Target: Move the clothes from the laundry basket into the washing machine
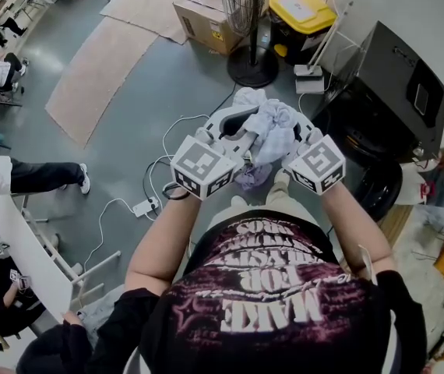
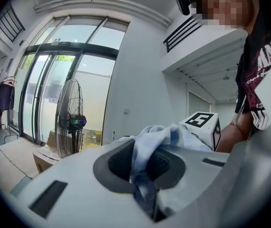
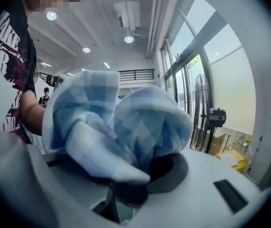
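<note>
A: Head view first: where's the laundry?
B: A soft, pale blue-and-white checked garment point(image 1: 275, 131) hangs bunched at chest height between the left hand-held gripper point(image 1: 236, 127) and the right hand-held gripper point(image 1: 298, 131). Two holds likely stop it trailing onto the grey floor point(image 1: 167, 92)
A: And the containers?
B: A dark front-loading washing machine point(image 1: 397, 80) stands at the floor's right edge, its round opening too dark to show any contents. The black bin with a yellow lid point(image 1: 300, 14) is closed. No laundry basket shows
A: Left gripper view?
B: The left hand-held gripper point(image 2: 142, 170) has its jaws pressed together, pinching a thin fold of the garment point(image 2: 154, 137)
A: Right gripper view?
B: The right hand-held gripper point(image 3: 126, 179) clamps a thick wad of the same garment point(image 3: 126, 122), which bulges up over the jaws. I'd judge the carry towards the machine is on, with the garment not yet inside
</note>
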{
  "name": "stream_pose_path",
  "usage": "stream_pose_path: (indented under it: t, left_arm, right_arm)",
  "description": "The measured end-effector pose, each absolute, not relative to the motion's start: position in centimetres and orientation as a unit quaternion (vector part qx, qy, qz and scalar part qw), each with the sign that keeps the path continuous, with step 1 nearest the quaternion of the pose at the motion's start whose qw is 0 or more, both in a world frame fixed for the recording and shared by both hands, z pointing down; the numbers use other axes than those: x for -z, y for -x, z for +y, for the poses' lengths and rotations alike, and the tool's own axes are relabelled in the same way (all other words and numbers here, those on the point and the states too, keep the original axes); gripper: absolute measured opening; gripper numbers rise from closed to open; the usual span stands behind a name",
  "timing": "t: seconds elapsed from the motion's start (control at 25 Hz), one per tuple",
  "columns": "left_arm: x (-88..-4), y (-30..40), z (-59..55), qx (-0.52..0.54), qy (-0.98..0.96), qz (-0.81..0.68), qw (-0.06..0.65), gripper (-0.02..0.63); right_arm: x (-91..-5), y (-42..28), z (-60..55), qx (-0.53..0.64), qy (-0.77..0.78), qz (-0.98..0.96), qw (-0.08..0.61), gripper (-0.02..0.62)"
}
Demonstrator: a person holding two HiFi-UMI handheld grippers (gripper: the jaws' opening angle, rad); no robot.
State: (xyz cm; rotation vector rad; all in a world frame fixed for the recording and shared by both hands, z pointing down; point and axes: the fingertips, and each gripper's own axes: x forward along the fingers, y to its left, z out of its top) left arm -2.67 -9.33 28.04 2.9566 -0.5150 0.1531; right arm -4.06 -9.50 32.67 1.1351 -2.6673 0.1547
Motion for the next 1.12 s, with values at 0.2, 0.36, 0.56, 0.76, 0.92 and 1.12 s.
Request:
stream_pose_path:
  t: [0.2, 0.36, 0.56, 0.76, 0.92, 1.12]
  left_arm:
    - [-28.8, 3.4, -8.8, -0.064, -0.981, -0.171, 0.065, 0.039]
    - [-29.3, 3.8, -8.0, -0.064, -0.982, -0.160, 0.071, 0.071]
    - [-30.2, 4.5, -7.3, -0.076, -0.981, -0.166, 0.059, 0.072]
    - [-31.1, 5.7, -7.7, -0.081, -0.978, -0.185, 0.061, 0.072]
    - [-31.0, 6.1, -8.6, -0.073, -0.973, -0.218, 0.037, 0.071]
    - [-30.6, 4.5, -9.0, -0.064, -0.969, -0.240, 0.000, 0.005]
  right_arm:
    - [-33.1, 3.0, -9.4, -0.047, -0.417, -0.900, 0.119, 0.133]
    - [-33.2, 1.5, -9.2, -0.055, -0.446, -0.887, 0.107, 0.130]
    - [-32.5, -0.5, -8.6, -0.053, -0.480, -0.871, 0.090, 0.129]
    - [-31.8, -3.5, -7.6, -0.056, -0.525, -0.845, 0.080, 0.129]
    - [-32.1, -6.2, -5.8, -0.061, -0.556, -0.824, 0.089, 0.129]
    - [-33.0, -9.5, -3.4, -0.077, -0.585, -0.802, 0.098, 0.130]
